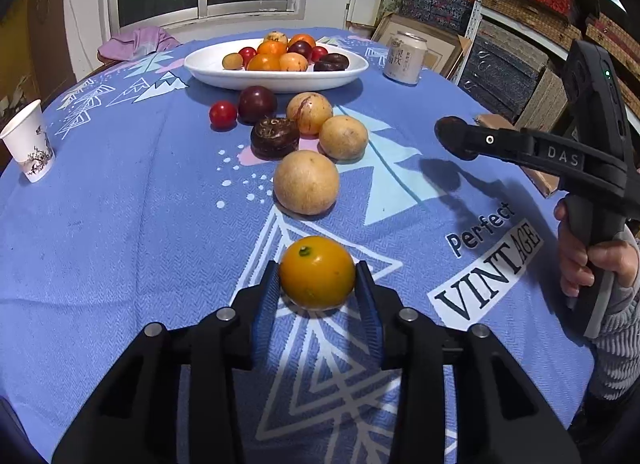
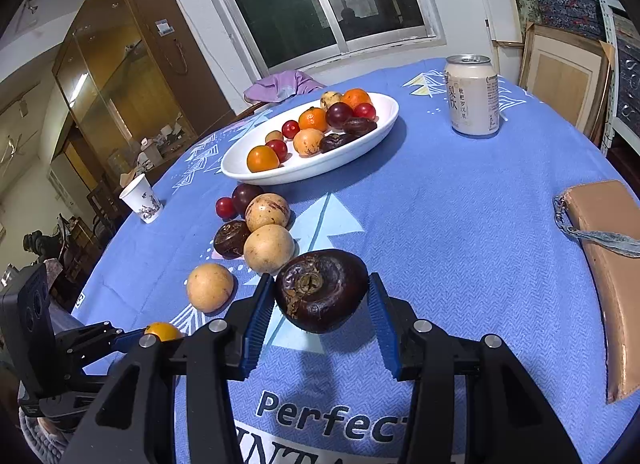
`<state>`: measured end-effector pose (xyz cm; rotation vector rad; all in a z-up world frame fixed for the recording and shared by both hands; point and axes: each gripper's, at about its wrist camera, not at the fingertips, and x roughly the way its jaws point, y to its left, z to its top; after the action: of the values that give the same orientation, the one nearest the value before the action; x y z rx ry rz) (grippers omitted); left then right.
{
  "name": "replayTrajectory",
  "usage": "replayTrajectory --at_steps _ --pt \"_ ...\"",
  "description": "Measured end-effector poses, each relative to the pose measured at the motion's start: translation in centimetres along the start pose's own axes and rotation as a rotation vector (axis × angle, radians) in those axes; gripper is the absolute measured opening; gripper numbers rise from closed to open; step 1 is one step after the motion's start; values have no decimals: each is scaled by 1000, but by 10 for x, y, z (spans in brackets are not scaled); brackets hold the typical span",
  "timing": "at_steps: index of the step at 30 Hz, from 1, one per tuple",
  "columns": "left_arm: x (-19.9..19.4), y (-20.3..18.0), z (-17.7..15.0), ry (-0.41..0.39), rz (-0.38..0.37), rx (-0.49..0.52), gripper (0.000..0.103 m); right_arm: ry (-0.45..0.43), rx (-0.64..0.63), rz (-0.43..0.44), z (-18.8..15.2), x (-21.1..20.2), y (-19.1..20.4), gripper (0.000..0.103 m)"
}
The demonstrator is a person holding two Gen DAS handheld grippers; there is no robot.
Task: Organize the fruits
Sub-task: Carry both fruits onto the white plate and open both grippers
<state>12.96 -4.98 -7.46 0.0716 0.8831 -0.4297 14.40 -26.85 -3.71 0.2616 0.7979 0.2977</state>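
My left gripper (image 1: 317, 284) is shut on a small orange fruit (image 1: 317, 272) low over the blue cloth; it also shows in the right wrist view (image 2: 162, 331). My right gripper (image 2: 320, 304) is shut on a dark brown round fruit (image 2: 322, 290) and holds it above the cloth; it also shows in the left wrist view (image 1: 452, 136). A white oval dish (image 1: 276, 80) (image 2: 280, 174) at the back holds several fruits. Several loose fruits lie before it: tan ones (image 1: 306, 182), a dark brown one (image 1: 275, 137), a plum (image 1: 257, 103) and a red one (image 1: 223, 115).
A drink can (image 1: 405, 58) (image 2: 472, 94) stands at the back right. A paper cup (image 1: 30, 142) (image 2: 141, 198) stands at the left edge. A tan wallet (image 2: 608, 264) lies at the right edge. Pink cloth (image 1: 138, 40) lies beyond the dish.
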Motion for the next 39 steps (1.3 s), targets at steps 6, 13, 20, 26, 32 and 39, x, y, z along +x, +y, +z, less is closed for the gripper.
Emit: replayTrajectory --at_steps 6,13,20,26,32,39 --pt "-19 5 7 -81 6 -16 37 -17 -11 -1 1 -2 2 48" --pt "-61 22 97 -235 93 -18 37 -121 -43 39 73 -35 24 48" --pt "-32 37 185 -289 175 -43 37 -177 -77 51 148 -10 49 48" --pt "42 67 209 -198 155 -130 37 17 -89 13 138 88 41 48" --pt "91 82 212 -135 118 -151 37 93 -104 -18 128 121 37 48" --pt "118 90 206 -91 111 -152 37 110 -110 -34 122 131 40 49"
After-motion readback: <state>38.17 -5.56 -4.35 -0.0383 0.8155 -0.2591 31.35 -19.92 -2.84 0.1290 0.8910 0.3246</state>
